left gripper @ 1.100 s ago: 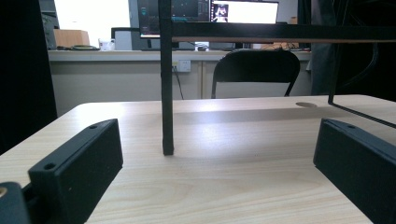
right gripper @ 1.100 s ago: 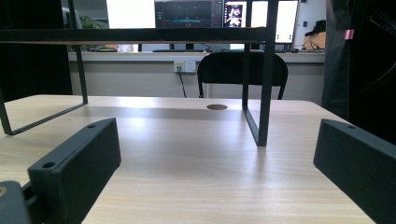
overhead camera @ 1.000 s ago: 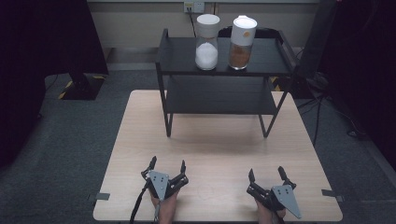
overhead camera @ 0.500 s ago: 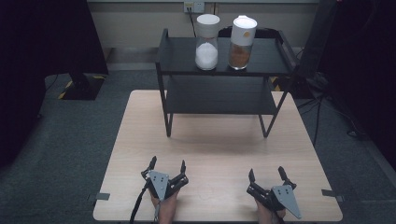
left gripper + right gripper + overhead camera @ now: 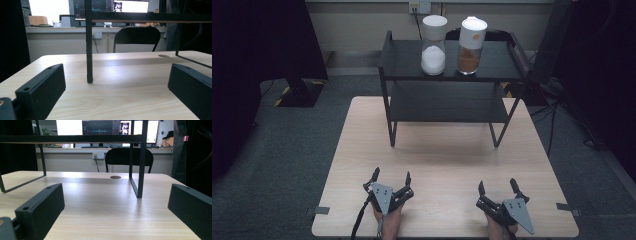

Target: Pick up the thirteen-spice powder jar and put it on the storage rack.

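On the black shelf rack [image 5: 492, 65] stand 2 lidded jars side by side: the left jar [image 5: 433, 45] part full of white powder, the right jar [image 5: 471, 46] holding brown powder. Both sit near the top shelf's front edge. The left gripper [image 5: 390, 179] and right gripper [image 5: 498, 187] rest spread wide, holding nothing, near the table [image 5: 442, 160] front edge, bare wood between them and the rack.

The high view looks down the table [image 5: 447, 165]; both low tool views face, seemingly level, the rack [image 5: 89, 47].
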